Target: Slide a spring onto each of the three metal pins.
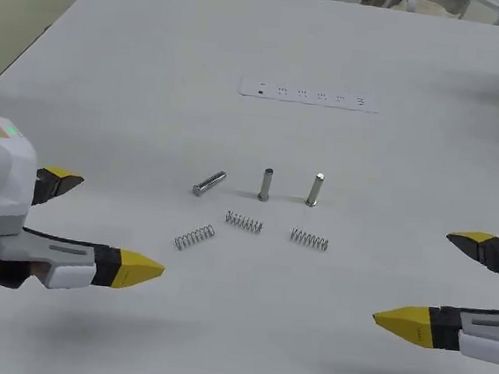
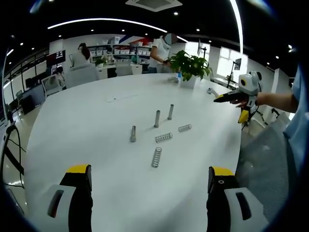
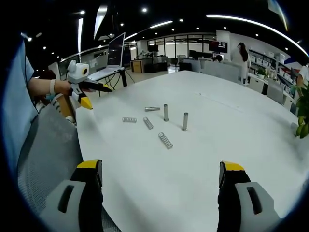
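Steel coil springs point(image 1: 243, 223), likely light and squashy, lie at six o'clock of three shiny metal pins point(image 1: 266, 184) on the white surface point(image 1: 154, 81); I'd pinch one gently mid-coil, my left tool point(image 1: 115, 225) and right tool point(image 1: 415, 278) both spread, empty.

Three metal pins sat in a row on the white table point(image 1: 154, 72). The left pin point(image 1: 208, 183) lay on its side. The middle pin point(image 1: 266, 184) and the right pin point(image 1: 315, 190) stood up. Just in front lay three springs point(image 1: 194, 237) point(image 1: 243, 223) point(image 1: 309, 239), each one bare and apart from the pins. The left gripper point(image 1: 104, 224) and the right gripper point(image 1: 435, 280) hung wide apart, jaws spread and holding nothing. A white power strip point(image 1: 309, 95) lay farther back.
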The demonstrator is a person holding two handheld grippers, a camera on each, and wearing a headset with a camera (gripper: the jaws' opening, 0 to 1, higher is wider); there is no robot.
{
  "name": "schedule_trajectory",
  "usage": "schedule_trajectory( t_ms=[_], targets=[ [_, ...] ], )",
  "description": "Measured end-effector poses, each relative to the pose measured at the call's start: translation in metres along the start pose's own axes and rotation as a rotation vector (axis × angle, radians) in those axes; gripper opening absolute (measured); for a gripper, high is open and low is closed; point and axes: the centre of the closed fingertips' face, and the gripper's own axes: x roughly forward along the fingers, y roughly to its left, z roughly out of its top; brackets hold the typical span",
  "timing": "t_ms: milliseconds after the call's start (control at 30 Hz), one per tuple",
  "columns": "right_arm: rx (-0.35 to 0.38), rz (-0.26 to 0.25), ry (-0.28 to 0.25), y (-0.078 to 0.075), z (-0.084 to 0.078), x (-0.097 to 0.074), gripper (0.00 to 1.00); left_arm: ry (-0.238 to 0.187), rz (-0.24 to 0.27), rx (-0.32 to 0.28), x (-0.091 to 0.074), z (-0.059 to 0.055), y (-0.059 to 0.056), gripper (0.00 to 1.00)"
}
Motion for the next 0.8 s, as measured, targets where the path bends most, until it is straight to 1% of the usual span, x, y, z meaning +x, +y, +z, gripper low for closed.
schedule_trajectory(
  t_ms=[333,467,500,533,667,767,800],
  targets=[
    [0.000,-0.007,-0.006,-0.004,0.002,-0.002,1.00,0.004,-0.003,0.006,0.001,0.001,0.002,0.98],
    [0.011,-0.002,-0.016,-0.001,0.003,0.000,1.00,0.007,-0.006,0.004,0.001,0.000,0.000,0.98],
    [0.007,-0.002,-0.016,0.000,0.003,0.001,1.00,0.017,-0.005,0.009,0.001,-0.002,0.000,0.98],
    [0.006,-0.002,-0.018,0.001,0.003,0.002,1.00,0.017,-0.007,0.011,0.002,-0.003,0.000,0.98],
    [0.006,0.010,-0.015,0.005,0.002,0.004,1.00,0.015,-0.012,0.005,0.002,-0.002,-0.001,0.98],
    [0.009,0.014,-0.019,0.006,0.002,0.005,1.00,0.000,-0.015,-0.025,0.002,0.001,0.000,0.98],
    [0.012,0.015,-0.021,0.007,0.002,0.004,1.00,-0.004,-0.015,-0.026,0.002,0.002,0.001,0.98]
  ],
)
